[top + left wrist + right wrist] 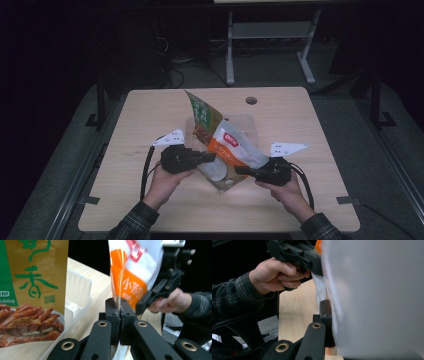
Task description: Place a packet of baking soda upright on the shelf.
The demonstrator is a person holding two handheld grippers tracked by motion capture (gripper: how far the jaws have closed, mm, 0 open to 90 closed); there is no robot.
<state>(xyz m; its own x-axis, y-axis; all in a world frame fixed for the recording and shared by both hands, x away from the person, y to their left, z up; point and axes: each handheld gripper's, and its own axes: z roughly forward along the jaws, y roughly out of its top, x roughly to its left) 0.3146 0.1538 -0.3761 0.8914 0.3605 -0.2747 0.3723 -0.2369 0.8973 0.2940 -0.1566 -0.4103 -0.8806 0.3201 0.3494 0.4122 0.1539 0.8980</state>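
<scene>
Two grippers held one thing between them: the orange and white pouch [231, 155] hung above the near middle of the wooden table [150, 115], just in front of the clear plastic tub [247, 125] where the green snack bag [202, 120] stood. Its long axis ran slanted, from the tub side down toward the person. The left gripper [212, 157] was clamped on its left edge, the right gripper [239, 170] on its lower right edge, both equally near.
</scene>
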